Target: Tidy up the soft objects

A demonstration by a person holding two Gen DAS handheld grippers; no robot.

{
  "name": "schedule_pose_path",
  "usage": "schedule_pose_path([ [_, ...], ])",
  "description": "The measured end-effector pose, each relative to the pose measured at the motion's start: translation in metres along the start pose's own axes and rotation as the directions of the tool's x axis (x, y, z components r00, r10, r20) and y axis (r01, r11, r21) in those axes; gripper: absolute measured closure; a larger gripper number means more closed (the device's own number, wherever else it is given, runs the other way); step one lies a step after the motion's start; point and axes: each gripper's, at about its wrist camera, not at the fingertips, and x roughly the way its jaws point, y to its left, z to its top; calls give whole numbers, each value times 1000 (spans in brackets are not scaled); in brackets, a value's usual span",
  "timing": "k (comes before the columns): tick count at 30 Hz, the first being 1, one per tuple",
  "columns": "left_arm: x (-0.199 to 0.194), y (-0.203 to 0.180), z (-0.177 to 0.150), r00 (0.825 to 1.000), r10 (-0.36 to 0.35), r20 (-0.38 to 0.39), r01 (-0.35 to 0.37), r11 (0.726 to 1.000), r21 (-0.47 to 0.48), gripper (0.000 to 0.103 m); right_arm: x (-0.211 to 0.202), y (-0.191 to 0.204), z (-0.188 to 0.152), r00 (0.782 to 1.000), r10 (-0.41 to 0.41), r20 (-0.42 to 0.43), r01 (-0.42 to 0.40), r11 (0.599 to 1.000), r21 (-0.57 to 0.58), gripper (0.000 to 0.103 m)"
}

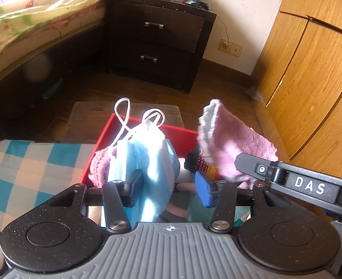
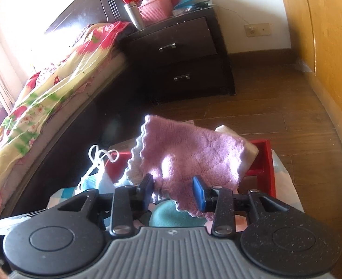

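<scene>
A light blue face mask (image 1: 152, 153) with white ear loops stands between the pads of my left gripper (image 1: 168, 188). It leans on the left pad and the right pad is clear of it, so the jaws are open. A pink fluffy cloth (image 2: 189, 153) hangs between the pads of my right gripper (image 2: 173, 190), which stand apart without pressing it. Both grippers hover over an open red box (image 1: 147, 125). The same cloth (image 1: 236, 141) shows beside the right gripper's black finger (image 1: 252, 162). The mask (image 2: 96, 176) also appears at the left of the right wrist view.
The red box (image 2: 264, 158) holds a pink knitted piece (image 1: 99, 165) and a dark striped item (image 1: 194, 160). A blue checked cloth (image 1: 31, 167) lies to its left. A dark nightstand (image 1: 157, 41), a bed (image 1: 20, 23) and a wooden wardrobe (image 1: 310, 69) stand around the floor.
</scene>
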Motion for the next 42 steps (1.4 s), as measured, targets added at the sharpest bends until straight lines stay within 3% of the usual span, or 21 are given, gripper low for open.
schedule_pose_path([
  [3, -3, -4, -1, 1000, 5, -3, -5, 1000, 21, 40, -6, 0, 0, 1000, -8, 6, 8, 1000, -1, 82],
  [10, -12, -16, -3, 1000, 14, 6, -14, 998, 63, 35, -18, 1, 0, 1000, -14, 3, 14, 1000, -8, 80],
  [27, -39, -16, -5, 998, 54, 9, -55, 997, 56, 31, -54, 0, -4, 999, -43, 11, 43, 999, -20, 79],
  [42, -84, -13, -22, 996, 84, 12, -84, 994, 63, 31, -86, 18, -29, 1000, -24, 1, 24, 999, -46, 79],
])
